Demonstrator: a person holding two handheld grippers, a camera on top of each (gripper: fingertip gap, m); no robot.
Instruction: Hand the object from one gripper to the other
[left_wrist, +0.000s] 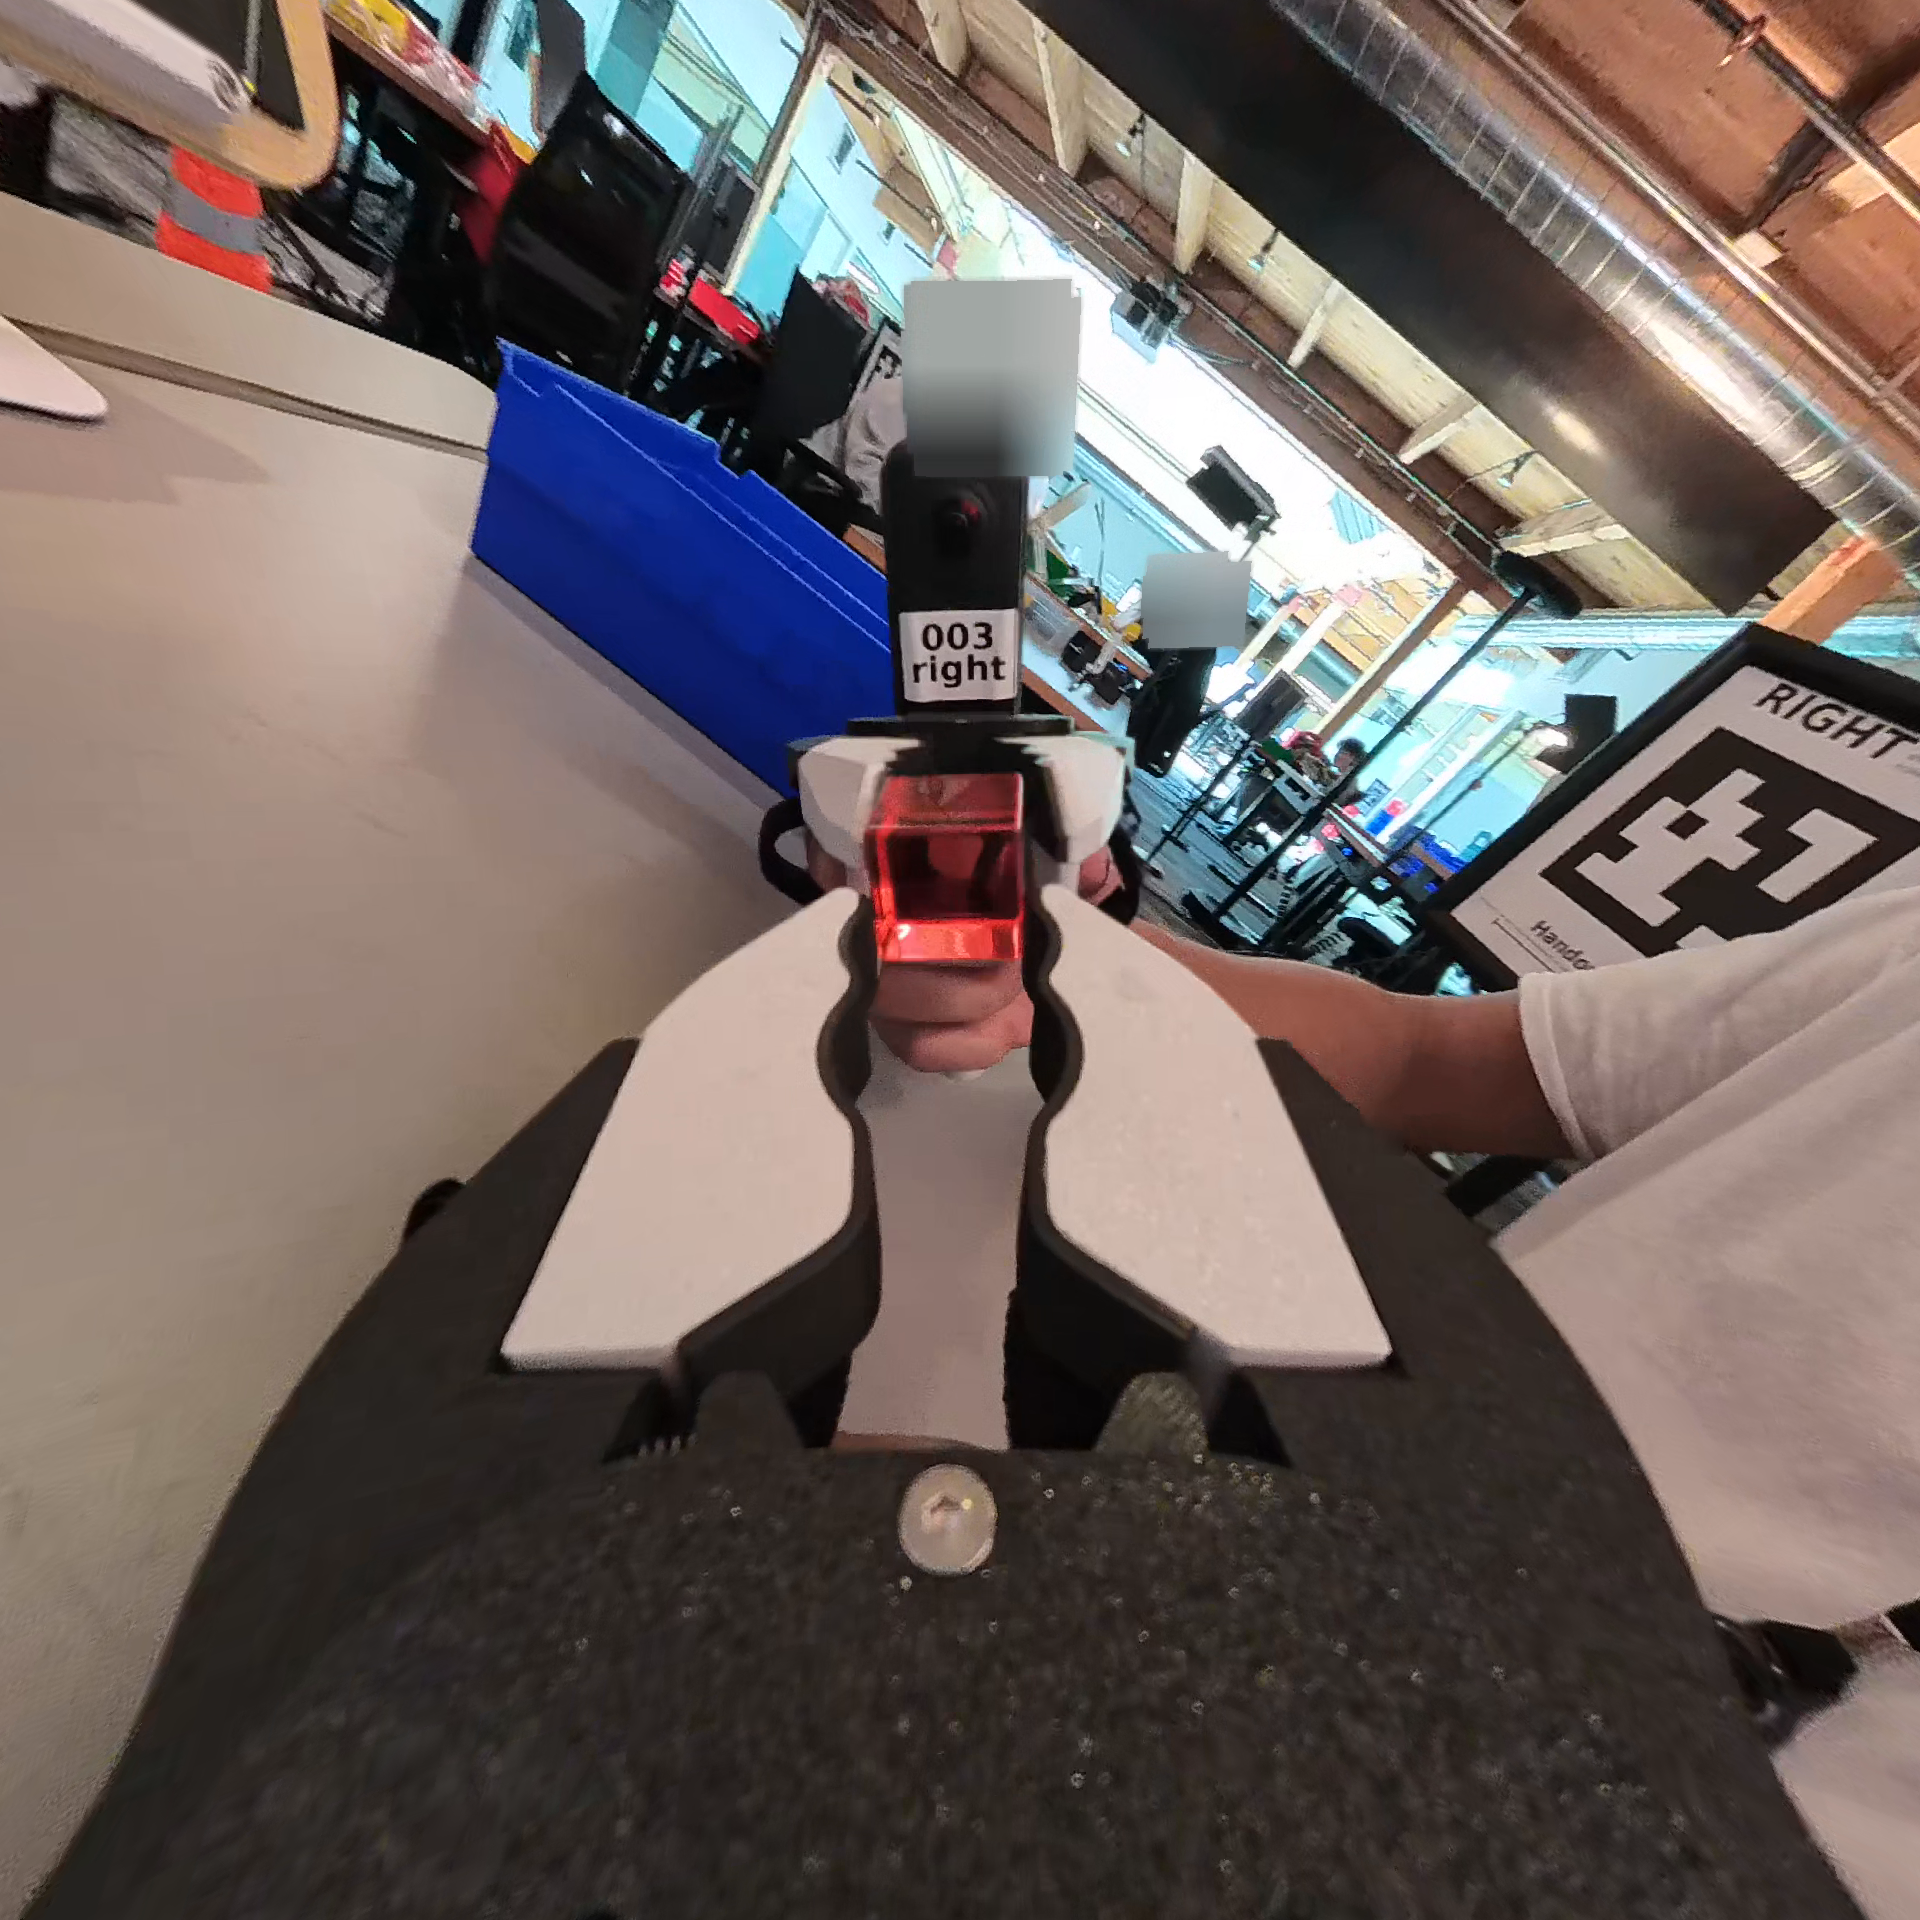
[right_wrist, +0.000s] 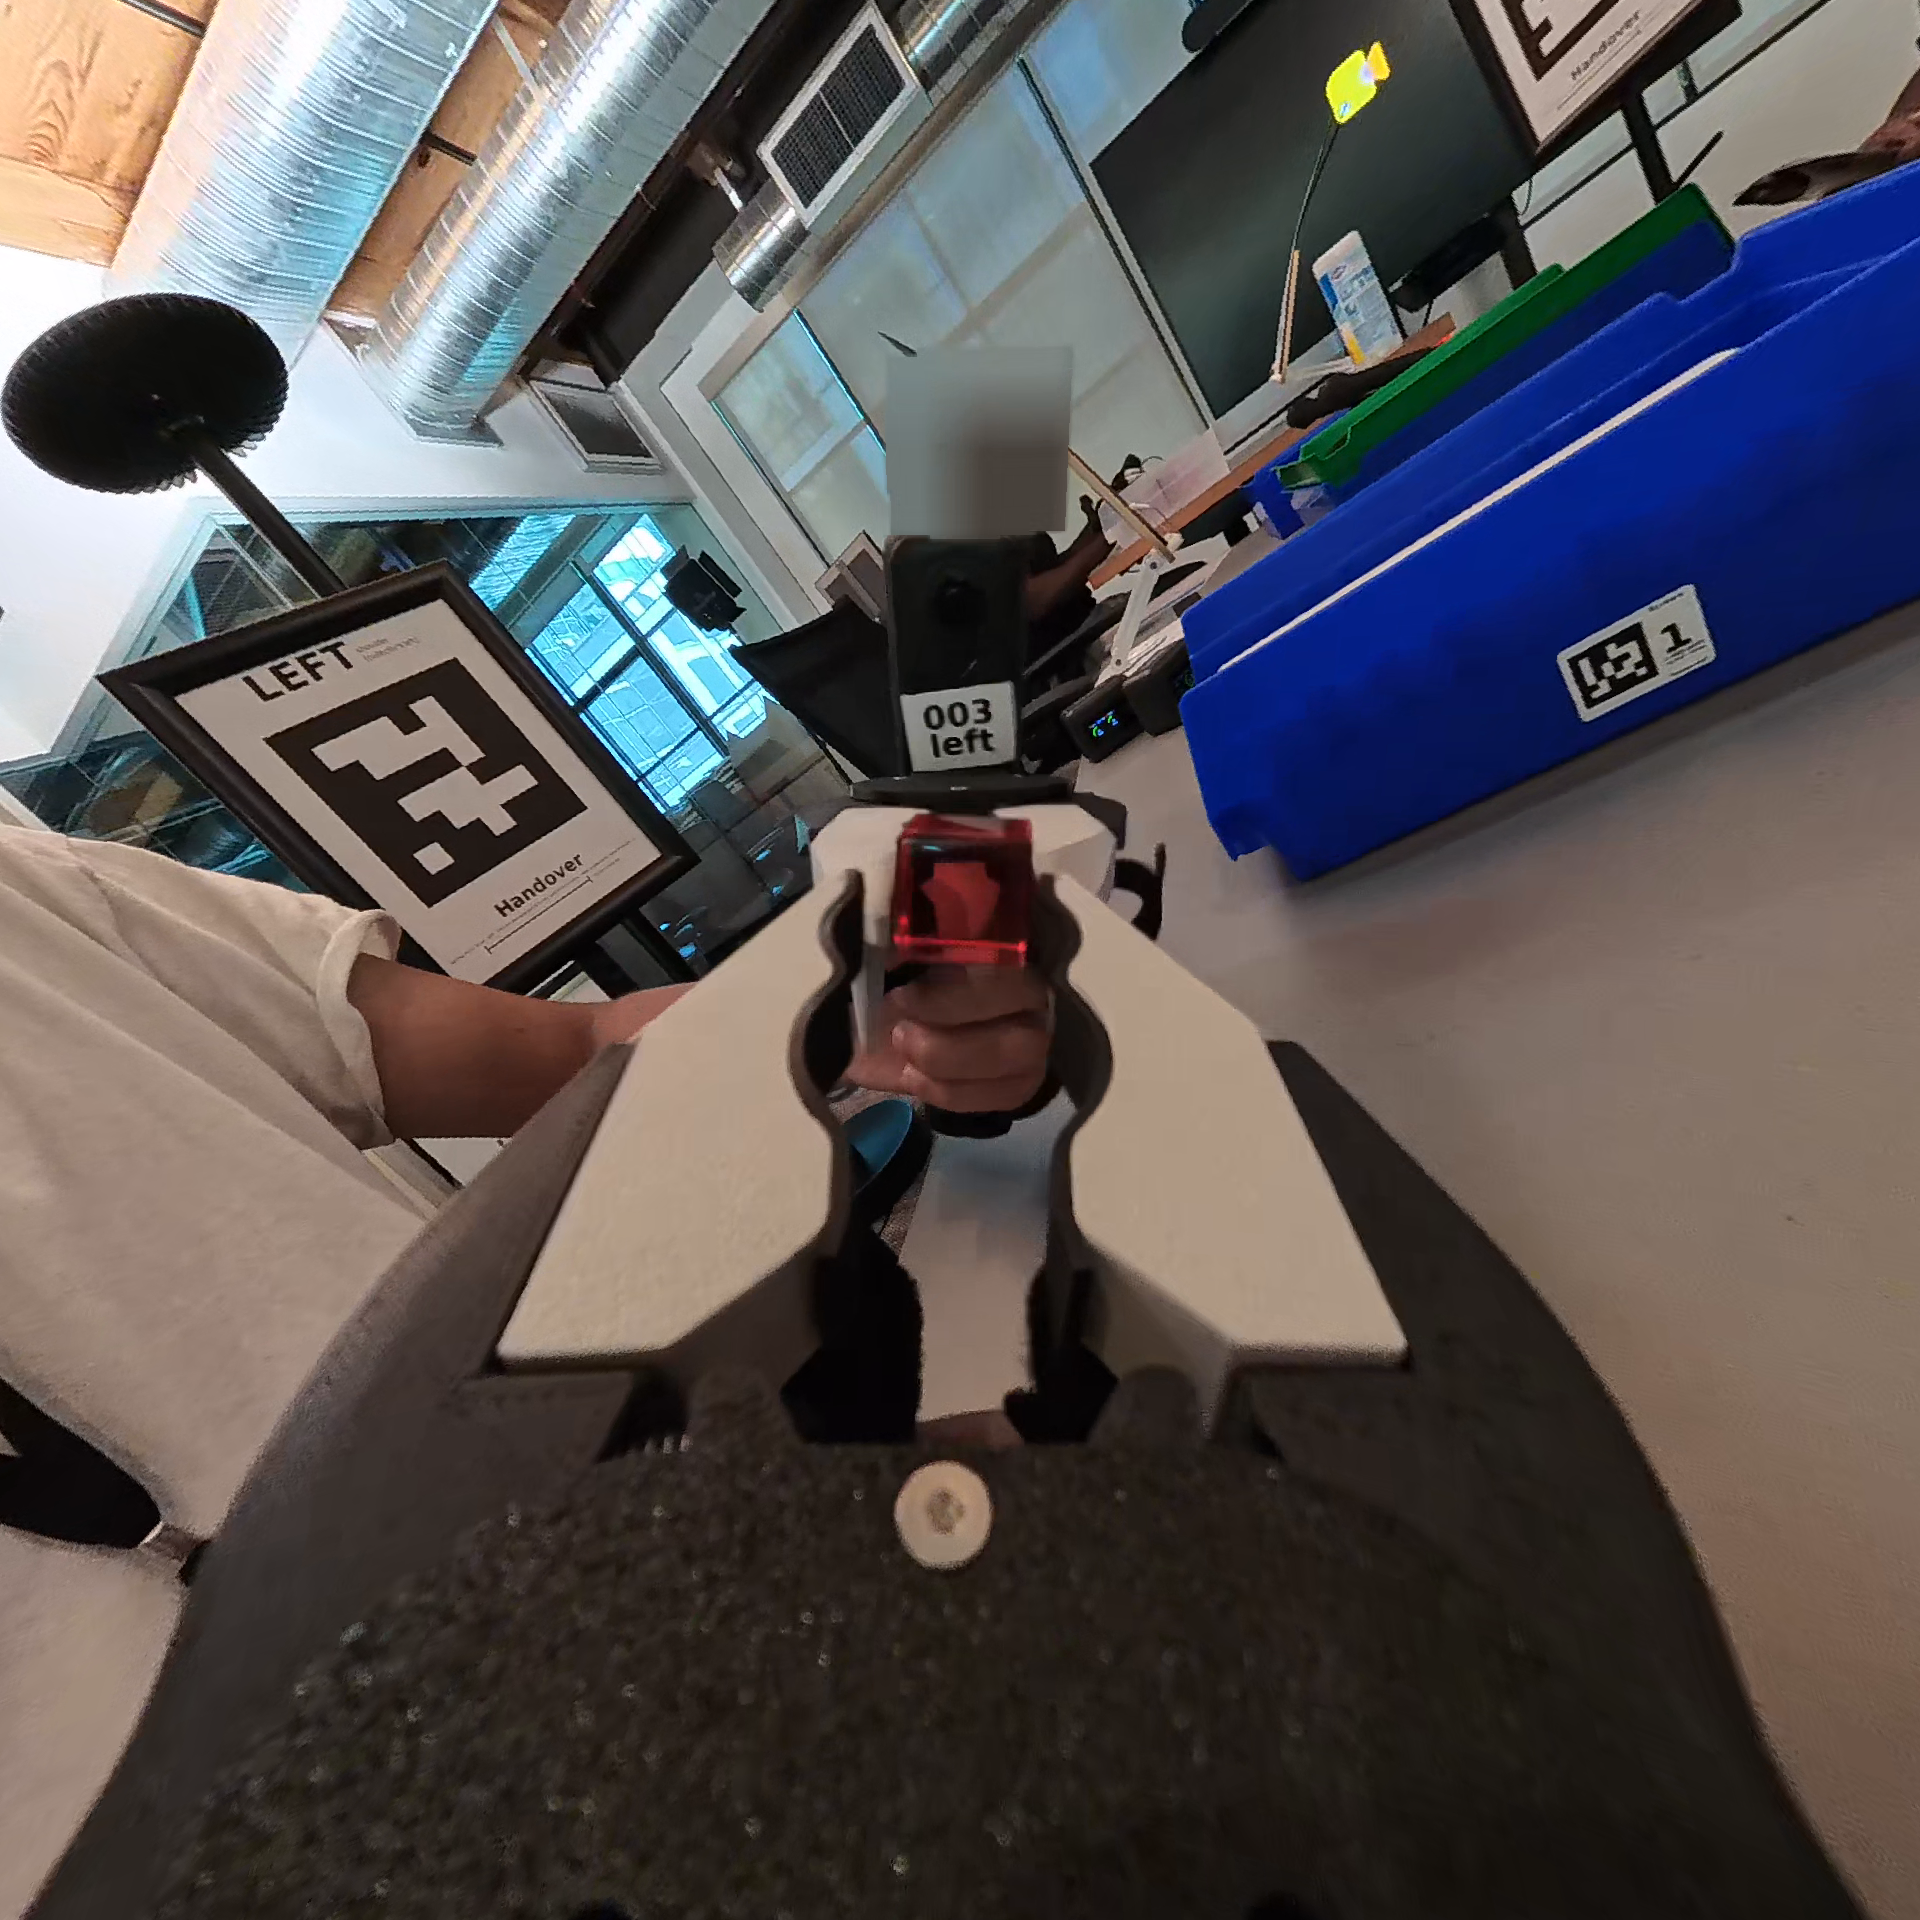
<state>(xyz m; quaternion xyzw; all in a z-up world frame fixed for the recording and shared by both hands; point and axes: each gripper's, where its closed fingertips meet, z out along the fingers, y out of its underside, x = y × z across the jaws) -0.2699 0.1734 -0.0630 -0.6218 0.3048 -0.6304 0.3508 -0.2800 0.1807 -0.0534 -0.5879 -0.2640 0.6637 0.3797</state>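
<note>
A red see-through cube (left_wrist: 948, 883) sits between the tips of both grippers, which face each other above the grey table (left_wrist: 260, 831). My left gripper (left_wrist: 948, 920) is shut on the cube, with both pads against its sides. My right gripper (right_wrist: 956, 904) has its jaws set wider around the same cube (right_wrist: 961, 899), and a thin gap shows on the cube's left side. The right gripper shows head-on in the left wrist view (left_wrist: 951, 816). The left gripper shows head-on in the right wrist view (right_wrist: 961, 847). A hand holds each handle.
Blue bins (right_wrist: 1507, 582) stand on the table, with a green bin (right_wrist: 1475, 343) behind them. The blue bin also shows in the left wrist view (left_wrist: 665, 561). Framed marker boards stand at the table's side (left_wrist: 1714, 821) (right_wrist: 405, 769). A white-sleeved arm (left_wrist: 1351, 1039) reaches in. My left and right fingertips are right by each other.
</note>
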